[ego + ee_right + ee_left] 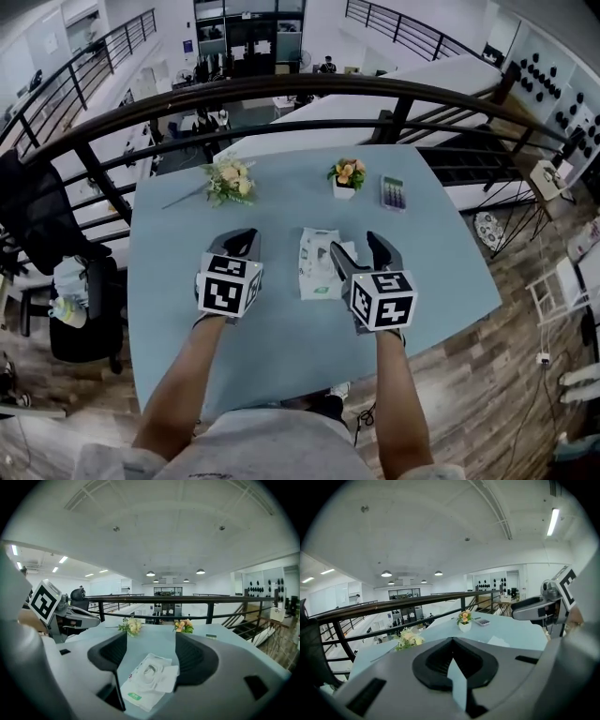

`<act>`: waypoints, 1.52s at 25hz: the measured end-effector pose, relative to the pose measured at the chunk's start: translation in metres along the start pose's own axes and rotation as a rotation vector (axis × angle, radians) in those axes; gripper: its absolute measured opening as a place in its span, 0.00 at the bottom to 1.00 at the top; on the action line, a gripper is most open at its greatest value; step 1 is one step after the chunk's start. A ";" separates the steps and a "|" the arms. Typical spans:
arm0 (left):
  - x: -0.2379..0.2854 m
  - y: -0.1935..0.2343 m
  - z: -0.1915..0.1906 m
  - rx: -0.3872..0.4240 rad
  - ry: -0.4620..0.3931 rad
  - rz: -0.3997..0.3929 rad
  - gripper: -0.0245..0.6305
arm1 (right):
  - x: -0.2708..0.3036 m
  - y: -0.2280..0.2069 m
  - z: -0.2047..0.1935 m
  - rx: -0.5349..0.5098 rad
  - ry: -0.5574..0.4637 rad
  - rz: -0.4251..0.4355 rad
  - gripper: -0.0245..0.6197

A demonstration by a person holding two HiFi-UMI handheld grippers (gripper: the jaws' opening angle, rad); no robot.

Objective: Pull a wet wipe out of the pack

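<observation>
— What sits centre left?
— The left gripper (242,240), jaws clenched on nothing, above the table (169,234).
— And the wet wipe pack (315,267)?
— Flat on the table, mid-frame. Just right, the right gripper (358,247) hovers with its jaws released, the pack showing between them.

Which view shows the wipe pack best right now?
Right gripper view: the wipe pack lies framed between the open jaws, flap visible. Head view shows it from above, partly behind the right gripper. Left gripper view catches only a pale sliver.
</observation>
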State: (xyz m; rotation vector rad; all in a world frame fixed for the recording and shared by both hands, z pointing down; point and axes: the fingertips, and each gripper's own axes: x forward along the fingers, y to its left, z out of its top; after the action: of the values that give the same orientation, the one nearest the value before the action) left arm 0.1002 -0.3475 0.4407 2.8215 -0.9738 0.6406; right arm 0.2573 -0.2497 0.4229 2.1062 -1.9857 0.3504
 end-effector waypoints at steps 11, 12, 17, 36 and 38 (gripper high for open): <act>0.012 -0.001 0.013 -0.034 0.010 0.132 0.03 | 0.026 -0.020 0.006 -0.053 0.018 0.142 0.51; 0.013 -0.002 0.014 -0.038 0.012 0.141 0.03 | 0.028 -0.022 0.007 -0.057 0.019 0.154 0.51; 0.010 -0.006 0.019 -0.044 0.016 0.190 0.03 | 0.033 -0.027 0.012 -0.075 0.022 0.214 0.51; -0.018 -0.020 0.025 -0.057 0.000 0.301 0.03 | 0.034 -0.017 0.008 -0.124 0.042 0.357 0.51; -0.018 -0.022 0.024 -0.056 0.001 0.301 0.03 | 0.034 -0.015 0.003 -0.130 0.052 0.364 0.51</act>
State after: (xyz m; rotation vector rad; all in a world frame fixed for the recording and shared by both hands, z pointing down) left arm 0.1092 -0.3253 0.4127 2.6474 -1.4088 0.6301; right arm 0.2739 -0.2824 0.4309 1.6396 -2.2904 0.3222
